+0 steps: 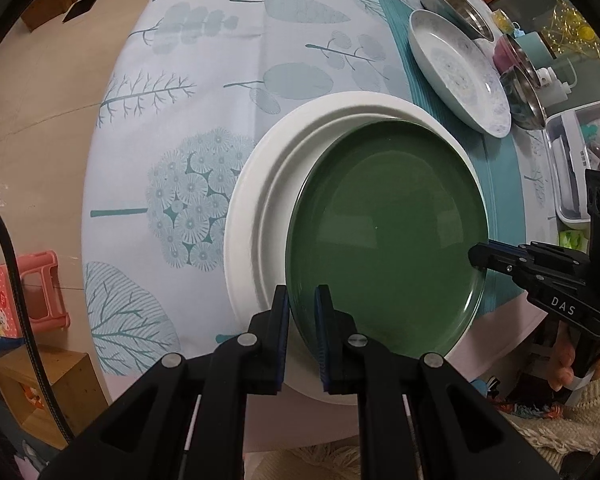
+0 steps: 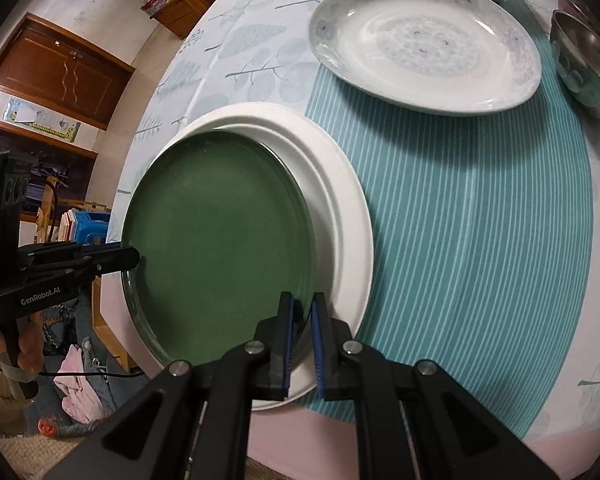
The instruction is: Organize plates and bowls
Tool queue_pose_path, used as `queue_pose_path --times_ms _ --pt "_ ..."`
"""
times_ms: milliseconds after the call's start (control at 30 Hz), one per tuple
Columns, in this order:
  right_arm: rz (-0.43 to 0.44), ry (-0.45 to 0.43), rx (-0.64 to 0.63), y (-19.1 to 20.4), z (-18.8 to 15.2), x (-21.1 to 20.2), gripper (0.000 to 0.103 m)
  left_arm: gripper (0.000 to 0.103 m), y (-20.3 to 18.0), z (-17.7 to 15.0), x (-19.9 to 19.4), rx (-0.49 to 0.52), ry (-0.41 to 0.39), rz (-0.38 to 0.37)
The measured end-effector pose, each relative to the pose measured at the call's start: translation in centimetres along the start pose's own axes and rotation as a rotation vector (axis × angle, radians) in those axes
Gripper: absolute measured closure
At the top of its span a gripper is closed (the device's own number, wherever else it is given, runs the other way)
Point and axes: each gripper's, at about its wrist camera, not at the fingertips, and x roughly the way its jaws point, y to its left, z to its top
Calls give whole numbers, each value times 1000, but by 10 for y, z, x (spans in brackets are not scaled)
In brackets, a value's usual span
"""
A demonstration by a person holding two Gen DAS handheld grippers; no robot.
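A green plate (image 1: 384,232) (image 2: 220,232) sits on a stack of white plates (image 1: 256,200) (image 2: 340,184) near the table's front edge. My left gripper (image 1: 302,300) is shut on the green plate's near rim; it also shows at the left of the right wrist view (image 2: 134,258). My right gripper (image 2: 302,308) is shut on the opposite rim and shows at the right of the left wrist view (image 1: 476,256). The plate looks slightly offset on the stack.
A patterned oval dish (image 1: 456,76) (image 2: 424,44) lies behind on the teal striped mat (image 2: 480,220). Steel bowls (image 1: 456,0) (image 2: 584,64) stand further back and right. A plastic box (image 1: 580,160) stands at the right edge. A pink stool (image 1: 40,292) is on the floor.
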Motion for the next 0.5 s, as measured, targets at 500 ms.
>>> queue_pose_path --times_ms 500 --pt "-26 12 0 2 2 4 94 92 2 9 13 5 35 2"
